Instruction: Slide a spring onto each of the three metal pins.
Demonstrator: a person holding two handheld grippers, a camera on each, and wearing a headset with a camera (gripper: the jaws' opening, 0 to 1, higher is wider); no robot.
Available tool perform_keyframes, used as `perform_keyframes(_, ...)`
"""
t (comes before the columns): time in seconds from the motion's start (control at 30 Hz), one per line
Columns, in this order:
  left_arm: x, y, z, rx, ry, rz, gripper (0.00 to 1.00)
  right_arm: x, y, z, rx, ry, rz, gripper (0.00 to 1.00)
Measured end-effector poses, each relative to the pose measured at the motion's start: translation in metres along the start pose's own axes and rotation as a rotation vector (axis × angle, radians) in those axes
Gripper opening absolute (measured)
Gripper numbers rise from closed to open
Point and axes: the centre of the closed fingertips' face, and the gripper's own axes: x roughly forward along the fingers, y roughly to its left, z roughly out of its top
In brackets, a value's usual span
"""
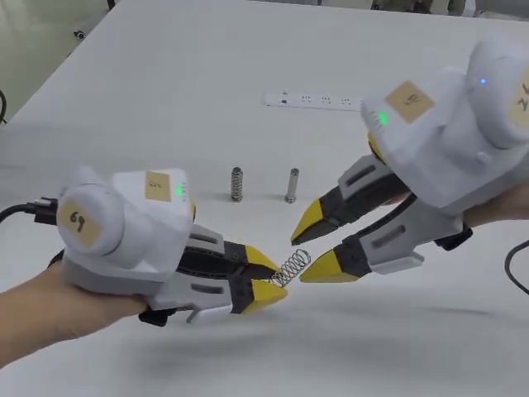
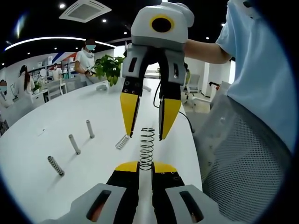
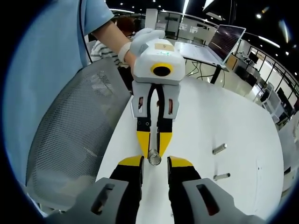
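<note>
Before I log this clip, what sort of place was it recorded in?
Probably an open-plan office or lab workspace: a long white table, a ceiling air-conditioning cassette, a mesh office chair and an open laptop farther back.

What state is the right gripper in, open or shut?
Open: the right gripper has its jaws apart, flanking the spring pinched by the left gripper.
</note>
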Motion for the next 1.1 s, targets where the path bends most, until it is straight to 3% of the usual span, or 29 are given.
perform_keyframes(0.43,0.001,-0.001,0.004,0.002,-0.008,-0.003,0.01,0.011,0.004,-0.001,-0.017,0.026,0.031,0.10)
perform_keyframes(1.1,0.000,0.000,0.004,0.004,-0.006,-0.004,0.01,0.014,0.003,-0.005,-0.017,0.042,0.042,0.08)
